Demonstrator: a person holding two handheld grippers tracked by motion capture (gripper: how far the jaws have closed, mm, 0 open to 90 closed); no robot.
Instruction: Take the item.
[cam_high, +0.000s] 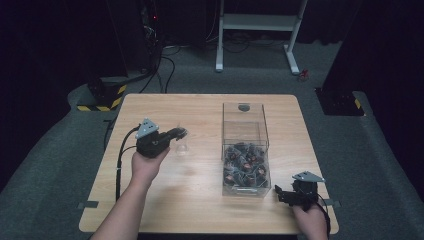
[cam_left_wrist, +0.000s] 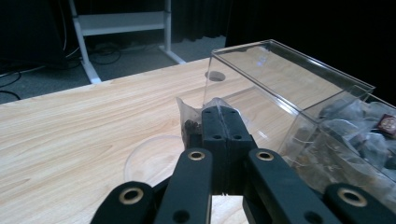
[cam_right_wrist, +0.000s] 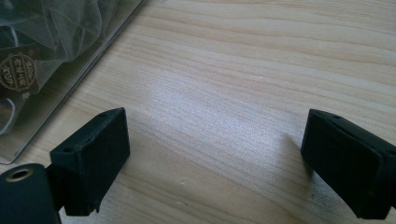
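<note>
My left gripper (cam_high: 181, 133) hovers over the left half of the table, shut on a small clear packet (cam_left_wrist: 188, 115) with dark contents. Its tips (cam_left_wrist: 223, 115) hold the packet above a clear round cup (cam_high: 182, 148) that stands on the wood (cam_left_wrist: 149, 161). A tall clear box (cam_high: 245, 150) to the right holds several similar packets (cam_high: 245, 166); its wall (cam_left_wrist: 299, 88) is close beside the left gripper. My right gripper (cam_high: 280, 192) rests low near the front right corner, open, with bare wood between its jaws (cam_right_wrist: 215, 158).
The box's corner, with wrapped packets (cam_right_wrist: 28, 46) behind the wall, lies just left of my right gripper. The wooden table (cam_high: 200, 210) ends close behind the right hand. A white stand (cam_high: 257, 22) is on the floor beyond.
</note>
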